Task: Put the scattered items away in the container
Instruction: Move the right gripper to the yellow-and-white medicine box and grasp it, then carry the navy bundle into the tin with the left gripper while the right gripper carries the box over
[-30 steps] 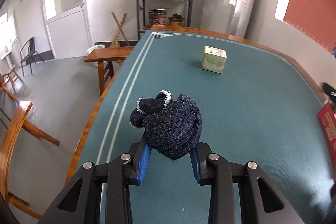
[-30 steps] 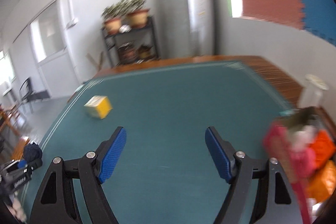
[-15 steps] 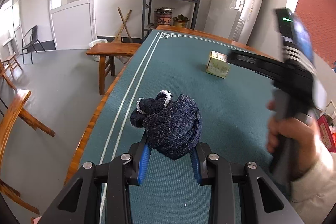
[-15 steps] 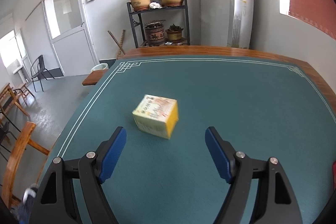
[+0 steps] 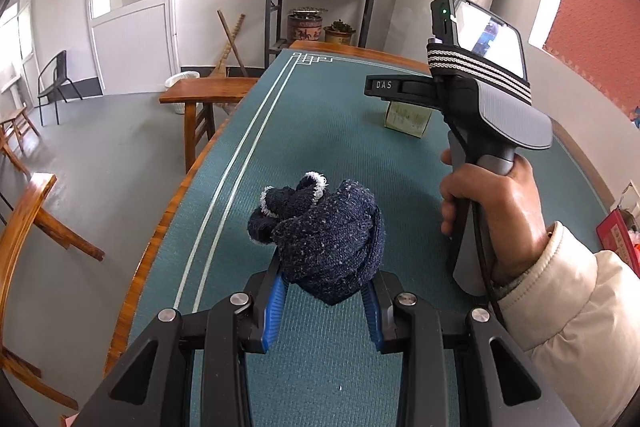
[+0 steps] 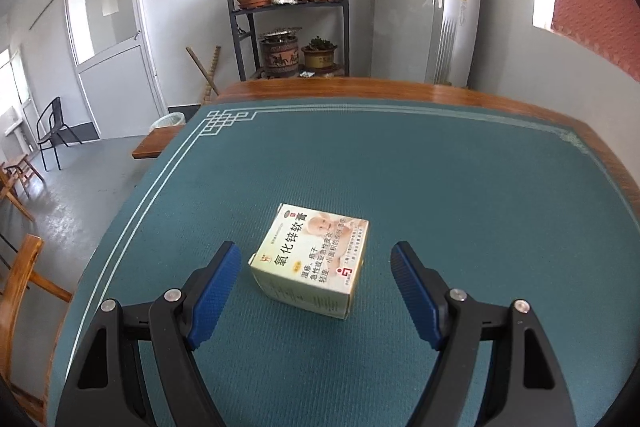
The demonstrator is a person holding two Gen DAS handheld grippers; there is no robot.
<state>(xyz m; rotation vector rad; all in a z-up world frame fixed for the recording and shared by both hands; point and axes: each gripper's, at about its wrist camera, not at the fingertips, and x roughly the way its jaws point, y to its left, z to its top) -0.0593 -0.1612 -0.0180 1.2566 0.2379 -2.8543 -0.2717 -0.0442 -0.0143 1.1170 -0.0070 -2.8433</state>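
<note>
Closer now to the small carton [image 6: 311, 259], which sat well ahead half a second back and lies between the spread blue pads [image 6: 214, 291] of the right gripper [image 6: 316, 293] — neither pad touching it.

Left wrist view: left gripper [image 5: 325, 297] clamped on the dark knitted sock bundle [image 5: 320, 235], lifted above the green felt table [image 5: 320, 131]. Speckled navy wool, soft and lumpy, one white-trimmed cuff poking out at the top. Same grip as before. Right hand [image 5: 494, 211] wrapped round the grey handle of the other tool, fuller in frame than half a second ago and hiding part of the carton beyond. Wooden table edge close on the left (white border lines running alongside it), open felt ahead. Red container [image 5: 618, 237] just visible at the far right edge, contents hard to tell.

Right wrist view: carton lying flat and turned slightly askew — glossy card, pale yellow, printed with characters and a baby's face. Bare felt all round it, wooden rim [image 6: 400, 87] well beyond.
</note>
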